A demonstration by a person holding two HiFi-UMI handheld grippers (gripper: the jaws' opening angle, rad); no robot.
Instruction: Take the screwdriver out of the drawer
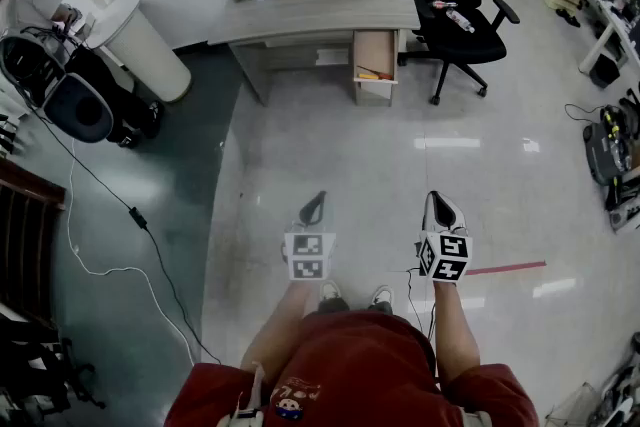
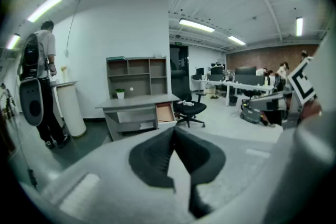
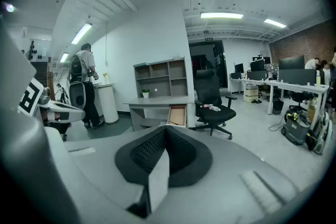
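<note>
Glossy office floor (image 1: 330,145) runs from the person's feet to a grey table (image 1: 320,12) at 12 o'clock. Its drawer (image 1: 375,50) stands pulled out, and the screwdriver (image 1: 374,73) lies inside near the front. A black chair (image 1: 455,35) sits at 1 o'clock. The left tongs (image 1: 314,207) and the right tongs (image 1: 442,211) are both clenched on nothing, well apart from the drawer.

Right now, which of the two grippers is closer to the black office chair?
Right. The black office chair stands far ahead, almost straight beyond the right gripper; the left gripper is held beside it, off to the chair's left.
</note>
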